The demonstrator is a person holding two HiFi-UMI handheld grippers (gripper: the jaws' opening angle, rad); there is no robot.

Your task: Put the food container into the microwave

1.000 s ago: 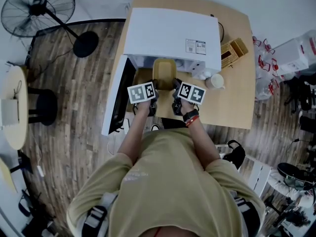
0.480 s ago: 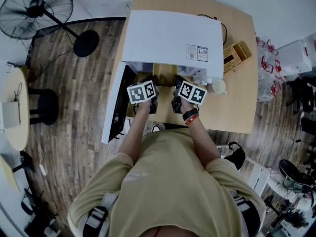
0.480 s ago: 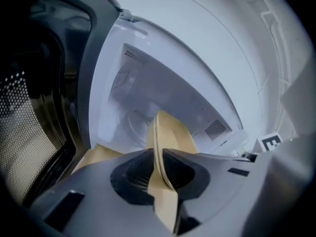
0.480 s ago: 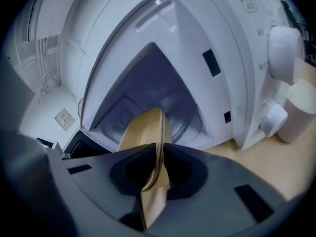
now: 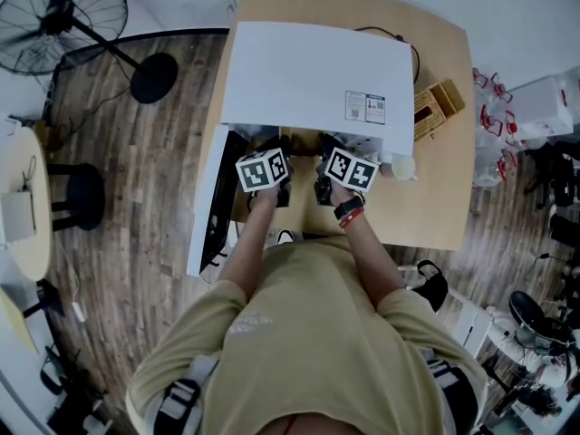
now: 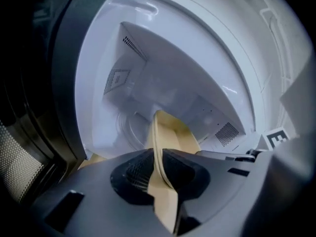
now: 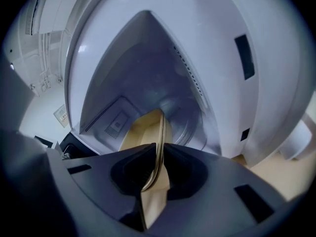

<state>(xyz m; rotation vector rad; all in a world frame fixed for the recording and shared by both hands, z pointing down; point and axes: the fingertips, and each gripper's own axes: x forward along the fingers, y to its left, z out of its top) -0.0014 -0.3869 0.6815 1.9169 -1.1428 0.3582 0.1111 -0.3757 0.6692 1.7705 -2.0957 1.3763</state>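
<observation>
Now, both grippers are reaching into the open mouth of the microwave (image 5: 317, 71), which is sitting on the tabletop (image 5: 435, 198).

- The left gripper (image 6: 155, 167) is pinching the thin rim of the tan container (image 6: 170, 132); its fingers (image 6: 133, 169) are closing narrowly on that rim.
- The right gripper (image 7: 157, 169) is doing the same on the opposite rim, fingers (image 7: 182, 169) narrow on it.
- The container is hanging between the two, its far end reaching inside the cavity over the glass turntable (image 6: 126, 127). I cannot tell whether it is resting on it.
- The door (image 5: 213, 198) is standing open at 9 o'clock of the opening. A cup (image 5: 399, 166) is sitting at 3 o'clock of the right gripper.

Risks, as judged:
- The rim looks thin, so an uneven push is likely to make it slip or flex out of one grip and tip the container.
- Letting go before the base is seated would drop it.
- Drifting sideways could be knocking a gripper on the cavity wall or door frame.

Writing: a sticker (image 5: 365, 107) is showing on the microwave top at 3 o'clock, print too small to read. No brand is legible.
</observation>
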